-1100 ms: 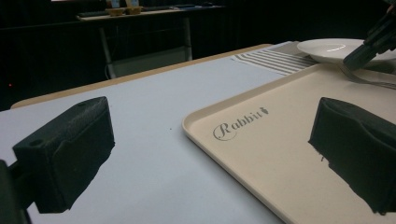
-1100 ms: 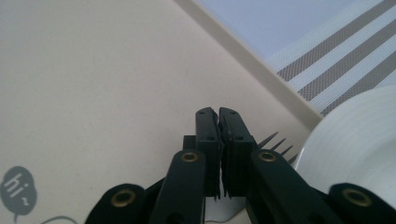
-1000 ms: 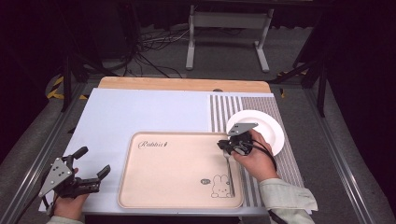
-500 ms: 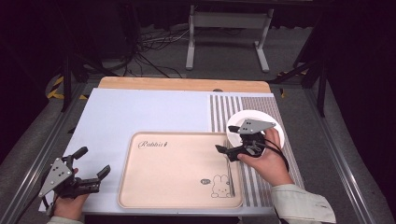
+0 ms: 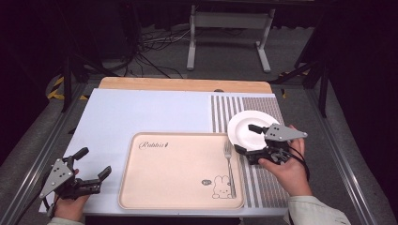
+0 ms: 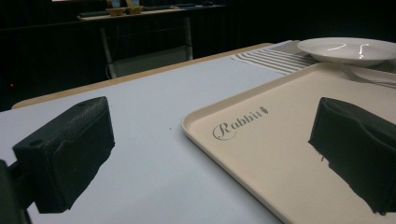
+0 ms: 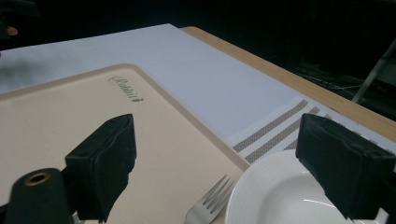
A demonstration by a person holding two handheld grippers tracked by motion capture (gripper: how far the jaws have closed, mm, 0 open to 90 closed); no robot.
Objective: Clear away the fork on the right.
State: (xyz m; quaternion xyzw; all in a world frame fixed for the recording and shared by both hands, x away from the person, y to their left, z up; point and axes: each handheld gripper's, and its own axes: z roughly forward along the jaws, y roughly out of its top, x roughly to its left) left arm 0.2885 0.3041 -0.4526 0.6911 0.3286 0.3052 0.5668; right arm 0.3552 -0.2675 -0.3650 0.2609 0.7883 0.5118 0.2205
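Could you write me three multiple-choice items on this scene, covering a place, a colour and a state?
1. Where does the fork lie?
A. on the tray, along its right side
B. in the middle of the plate
C. on the bare white mat

2. What colour is the plate?
A. black
B. white
C. red

3. How stands the right gripper?
A. shut on the fork
B. shut on the plate
C. open, holding nothing

Answers:
1 A: the high view shows it inside the tray's right rim.
2 B: it is plain white in all views.
3 C: the right gripper view shows its jaws wide apart above fork and plate.
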